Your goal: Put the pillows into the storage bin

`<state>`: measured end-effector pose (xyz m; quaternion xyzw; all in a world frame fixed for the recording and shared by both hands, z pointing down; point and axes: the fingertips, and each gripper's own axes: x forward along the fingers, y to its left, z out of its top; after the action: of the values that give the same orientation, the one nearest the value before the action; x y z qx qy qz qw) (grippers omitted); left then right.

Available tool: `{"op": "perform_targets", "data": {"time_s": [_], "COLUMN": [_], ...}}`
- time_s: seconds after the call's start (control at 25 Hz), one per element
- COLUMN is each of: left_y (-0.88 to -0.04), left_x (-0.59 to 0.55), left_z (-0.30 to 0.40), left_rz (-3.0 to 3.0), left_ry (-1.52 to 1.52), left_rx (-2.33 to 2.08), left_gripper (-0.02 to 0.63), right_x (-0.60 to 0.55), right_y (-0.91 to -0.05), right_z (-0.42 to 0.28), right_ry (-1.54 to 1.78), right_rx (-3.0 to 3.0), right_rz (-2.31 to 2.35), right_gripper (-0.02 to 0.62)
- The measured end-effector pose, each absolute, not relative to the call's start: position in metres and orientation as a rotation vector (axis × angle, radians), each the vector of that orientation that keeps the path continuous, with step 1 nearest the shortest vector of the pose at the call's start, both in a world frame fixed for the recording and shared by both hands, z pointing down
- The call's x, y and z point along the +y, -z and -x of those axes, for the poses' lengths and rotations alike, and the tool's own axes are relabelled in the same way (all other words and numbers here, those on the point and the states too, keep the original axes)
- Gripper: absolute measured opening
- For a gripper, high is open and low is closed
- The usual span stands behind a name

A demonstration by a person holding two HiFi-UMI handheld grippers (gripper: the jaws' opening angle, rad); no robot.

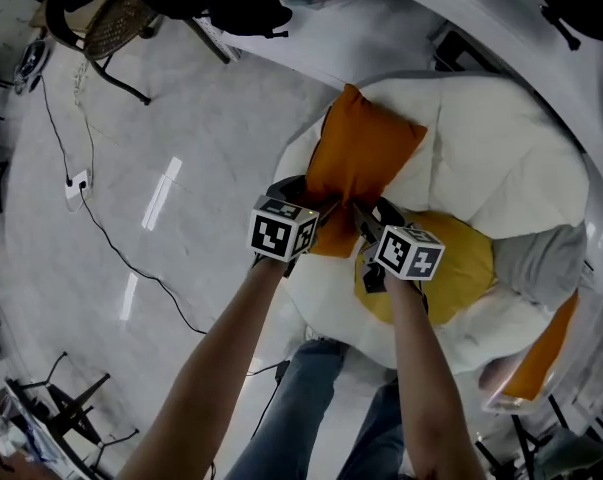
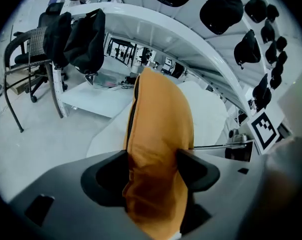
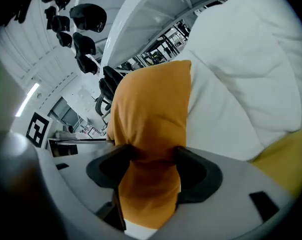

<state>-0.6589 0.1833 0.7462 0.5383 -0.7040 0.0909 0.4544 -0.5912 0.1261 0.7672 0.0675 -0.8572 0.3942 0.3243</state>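
An orange pillow hangs upright over a big white cushion, and both grippers are at its lower edge. My right gripper is shut on the pillow; the fabric is pinched narrow between its pads. My left gripper stands wide. The pillow fills the gap between its jaws and brushes them, barely squeezed. A yellow pillow lies on the white cushion under my right gripper. I cannot make out a storage bin.
Another orange pillow and a grey cushion lie at the right. A chair stands at the far left, and a cable runs across the grey floor. The person's legs are below the grippers.
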Motion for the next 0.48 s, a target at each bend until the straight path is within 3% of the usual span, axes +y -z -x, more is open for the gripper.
{"op": "perform_targets", "data": {"time_s": [0.28, 0.48], "left_y": [-0.737, -0.705], "left_x": [0.182, 0.176], "left_z": [0.649, 0.620], "left_rz": [-1.339, -1.374], "left_ry": [-0.237, -0.220], "left_rx": [-1.707, -1.685], "left_gripper": [0.247, 0.244], "right_x": [0.129, 0.120], "right_y": [-0.757, -0.721], "right_z": [0.587, 0.557], "right_ry": [-1.010, -0.956], "right_rx": [-2.228, -2.260], "right_rz": [-0.156, -0.155], "right_gripper": [0.169, 0.158]}}
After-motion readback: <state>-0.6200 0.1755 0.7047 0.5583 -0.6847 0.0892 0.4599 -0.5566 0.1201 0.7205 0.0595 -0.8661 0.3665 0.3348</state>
